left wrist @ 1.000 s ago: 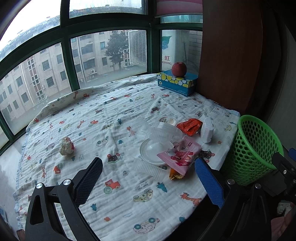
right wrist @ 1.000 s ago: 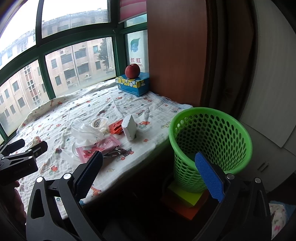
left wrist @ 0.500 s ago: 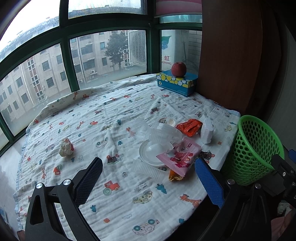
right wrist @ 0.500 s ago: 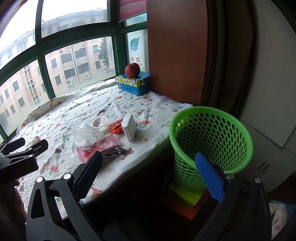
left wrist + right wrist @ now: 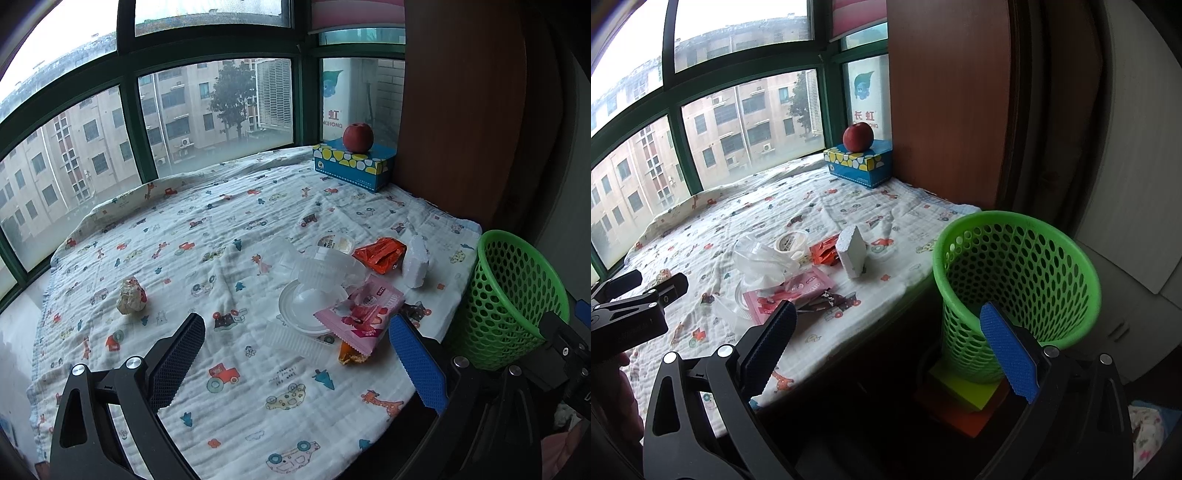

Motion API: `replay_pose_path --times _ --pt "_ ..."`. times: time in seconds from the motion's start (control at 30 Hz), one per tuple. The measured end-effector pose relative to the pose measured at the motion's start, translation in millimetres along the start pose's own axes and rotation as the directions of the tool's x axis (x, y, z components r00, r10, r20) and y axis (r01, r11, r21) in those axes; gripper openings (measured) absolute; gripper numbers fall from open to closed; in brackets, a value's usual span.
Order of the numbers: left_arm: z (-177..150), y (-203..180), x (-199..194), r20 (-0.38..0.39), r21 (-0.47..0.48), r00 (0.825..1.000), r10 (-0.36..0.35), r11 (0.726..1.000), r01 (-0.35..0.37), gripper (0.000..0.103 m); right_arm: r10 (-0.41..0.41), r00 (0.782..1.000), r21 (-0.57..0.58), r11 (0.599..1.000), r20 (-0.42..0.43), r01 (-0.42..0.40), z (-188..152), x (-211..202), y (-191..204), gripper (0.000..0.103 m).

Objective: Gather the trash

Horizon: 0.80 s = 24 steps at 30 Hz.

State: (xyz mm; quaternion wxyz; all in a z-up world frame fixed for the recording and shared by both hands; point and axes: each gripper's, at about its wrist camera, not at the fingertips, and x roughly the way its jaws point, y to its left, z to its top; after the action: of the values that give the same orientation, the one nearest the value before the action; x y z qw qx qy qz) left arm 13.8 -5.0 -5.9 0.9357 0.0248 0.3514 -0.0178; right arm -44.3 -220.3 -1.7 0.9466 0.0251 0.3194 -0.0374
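Observation:
Trash lies in a heap on the patterned blanket: a pink wrapper, clear plastic cups, a white lid, an orange wrapper, a white foam block and a crumpled paper ball apart at the left. The green mesh basket stands beside the ledge, right of the heap. My left gripper is open and empty, above the blanket just short of the heap. My right gripper is open and empty, off the ledge, near the basket.
A red apple sits on a blue tissue box at the back by the window. A brown wooden panel rises at the right. The basket stands on yellow and orange blocks. The left gripper's body shows at left.
Both grippers have stayed nearly still. The left view has drifted very slightly; nothing on the blanket has moved.

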Motion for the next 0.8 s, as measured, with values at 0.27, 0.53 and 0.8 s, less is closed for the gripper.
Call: replay_pose_path --times 0.27,0.53,0.8 --pt "2 4 4 0.004 0.005 1.0 0.014 1.0 -0.014 0.097 0.009 1.0 -0.012 1.0 -0.003 -0.009 2 6 3 0.098" --pt "7 12 11 -0.008 -0.01 1.0 0.013 1.0 -0.013 0.097 0.017 1.0 -0.02 1.0 -0.011 -0.017 6 14 3 0.098" --pt "14 20 15 0.0 -0.007 1.0 0.027 1.0 -0.027 0.097 0.031 0.999 -0.038 0.999 -0.012 -0.031 14 26 2 0.098"
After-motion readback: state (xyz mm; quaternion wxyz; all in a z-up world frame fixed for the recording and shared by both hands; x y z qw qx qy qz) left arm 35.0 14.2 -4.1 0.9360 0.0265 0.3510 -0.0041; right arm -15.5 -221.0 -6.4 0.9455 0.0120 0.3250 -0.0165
